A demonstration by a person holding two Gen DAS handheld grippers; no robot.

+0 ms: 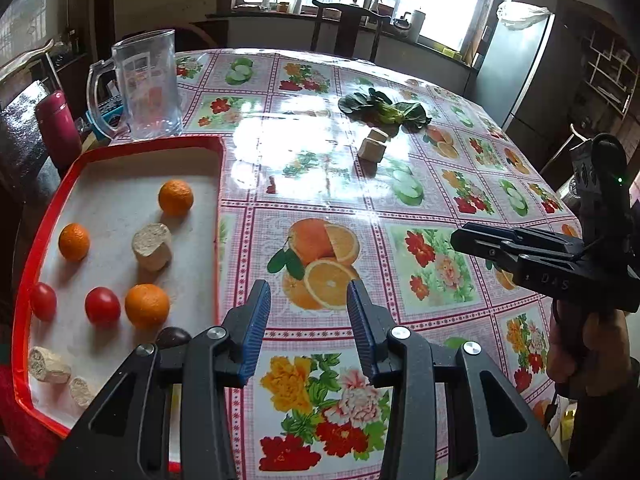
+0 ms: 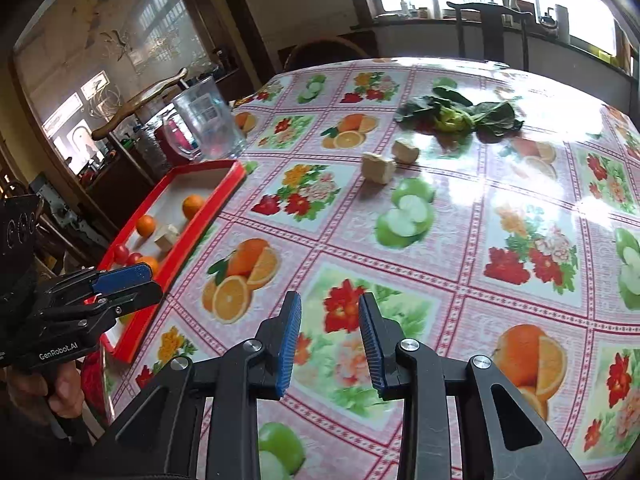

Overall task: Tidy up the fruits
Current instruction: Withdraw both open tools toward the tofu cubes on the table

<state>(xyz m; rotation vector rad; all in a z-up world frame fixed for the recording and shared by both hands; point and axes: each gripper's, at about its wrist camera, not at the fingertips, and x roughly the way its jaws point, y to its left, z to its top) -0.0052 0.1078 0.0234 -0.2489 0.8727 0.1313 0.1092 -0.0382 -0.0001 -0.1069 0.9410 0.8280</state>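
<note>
A red-rimmed tray (image 1: 221, 184) at the table's left holds three oranges (image 1: 175, 197), two tomatoes (image 1: 102, 306), a dark round fruit (image 1: 173, 337) and several beige chunks (image 1: 152, 246). The tray also shows in the right wrist view (image 2: 188, 236). Two more beige chunks (image 1: 372, 148) (image 2: 378, 168) lie mid-table beside a leafy green vegetable (image 1: 386, 110) (image 2: 460, 118). My left gripper (image 1: 308, 308) is open and empty over the tablecloth just right of the tray. My right gripper (image 2: 329, 320) is open and empty over the table's near middle; it shows side-on in the left wrist view (image 1: 460, 238).
A clear plastic jug (image 1: 148, 84) (image 2: 208, 120) stands behind the tray, with a dark red bottle (image 1: 58, 128) off the table's left edge. A fruit-patterned oilcloth (image 1: 440, 208) covers the table. Chairs and a fridge (image 1: 516, 72) stand beyond the far edge.
</note>
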